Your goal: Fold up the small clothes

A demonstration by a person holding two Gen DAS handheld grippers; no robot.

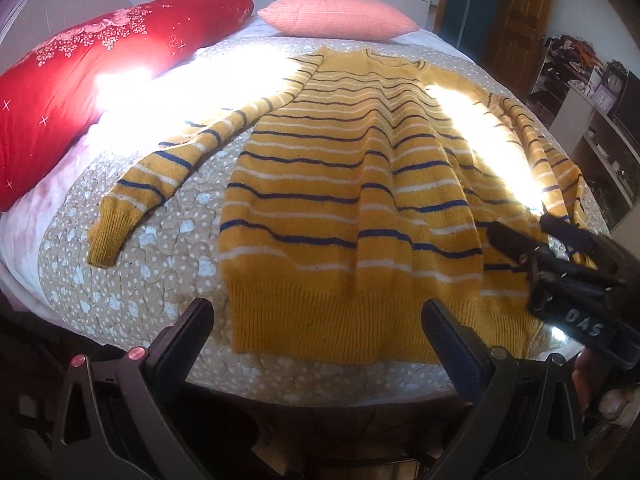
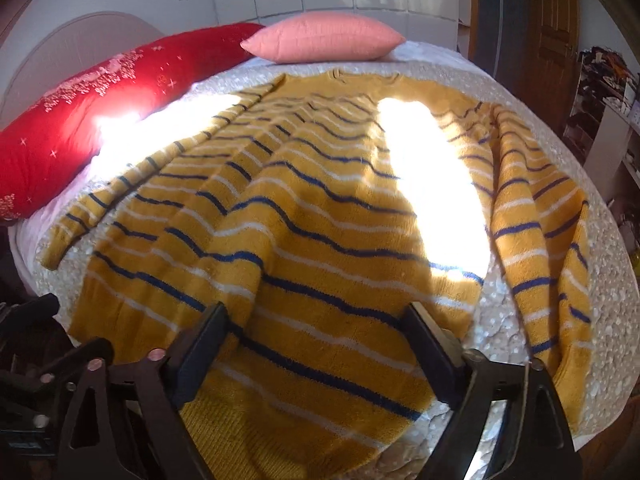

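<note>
Item: one yellow knit sweater (image 1: 352, 184) with blue and white stripes, laid flat on the quilted bed cover (image 1: 160, 264), ribbed hem toward the cameras, neckline toward the pink pillow (image 1: 340, 16) at the far end; a red patterned bolster (image 1: 80, 76) lies along the far left of the bed. Left sleeve (image 1: 156, 184) stretched out and down, clear of the body, cuff resting on the cover. Right sleeve (image 2: 536, 232) lying down the right side, just beside the body with a strip of cover between. Condition: body shows long lengthwise ripples; two hard sun patches wash out parts of the knit. Left gripper (image 1: 316, 332): fingers spread wide, nothing between them, hovering over the near hem's left part. Right gripper (image 2: 316, 332): fingers apart, poised above the lower right body, with no fabric seen pinched; whether the tips touch the knit cannot be told. Step in hand, as judged: nothing is folded yet, so the likely first move is bringing a sleeve and side panel in over the body. Handling notes: thick, soft knit will bunch, so pinch only the top edge at hem corner and shoulder together, lift low, and carry both points across at the same pace to keep the fold line straight. Smooth the ripples first, or they will be trapped under the fold. Risk: catching the bed cover with the sweater.
</note>
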